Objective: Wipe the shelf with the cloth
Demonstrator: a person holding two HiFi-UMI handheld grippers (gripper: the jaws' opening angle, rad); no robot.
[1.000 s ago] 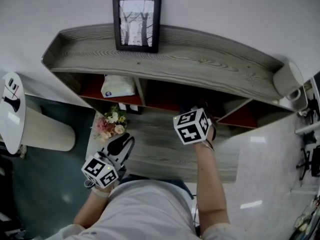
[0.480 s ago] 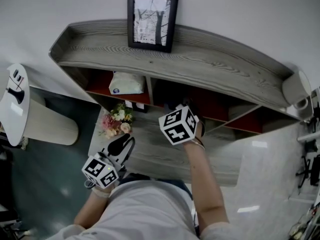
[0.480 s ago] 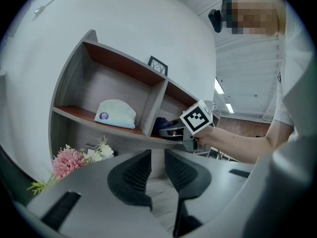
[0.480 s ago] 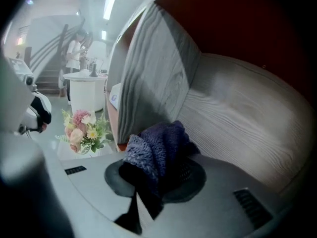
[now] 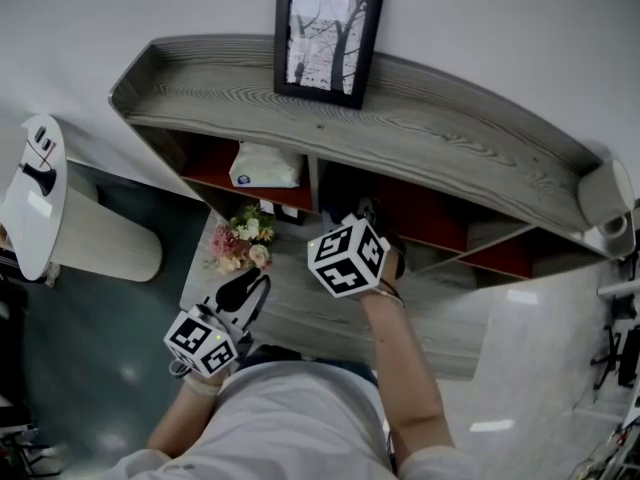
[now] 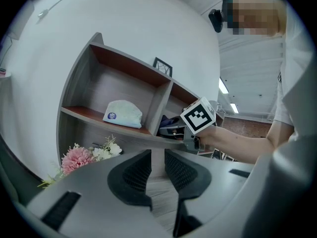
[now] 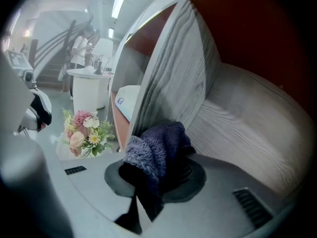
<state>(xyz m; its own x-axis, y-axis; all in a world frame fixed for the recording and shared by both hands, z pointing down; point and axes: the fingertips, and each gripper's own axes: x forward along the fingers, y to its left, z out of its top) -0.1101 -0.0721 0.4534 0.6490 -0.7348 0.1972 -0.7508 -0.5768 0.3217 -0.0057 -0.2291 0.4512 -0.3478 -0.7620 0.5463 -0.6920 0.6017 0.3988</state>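
Shelf (image 5: pixel 450 138) left bay: white pack (image 5: pixel 265 165) | middle bay: right claw (image 7: pixel 156 175) clamps cloth (image 7: pixel 158 150) | left claw (image 6: pixel 158 175) ajar, empty

Grey wood shelf (image 5: pixel 450 138): framed picture (image 5: pixel 328 40) stood on top, pale packet (image 5: pixel 265 165) laid in the left compartment, flowers (image 5: pixel 240 246) set on the bottom board.

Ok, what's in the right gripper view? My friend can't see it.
The right gripper has its jaws shut on a dark blue knitted cloth, inside a shelf compartment beside its grey wooden divider. Pink and white flowers stand outside, at the left.
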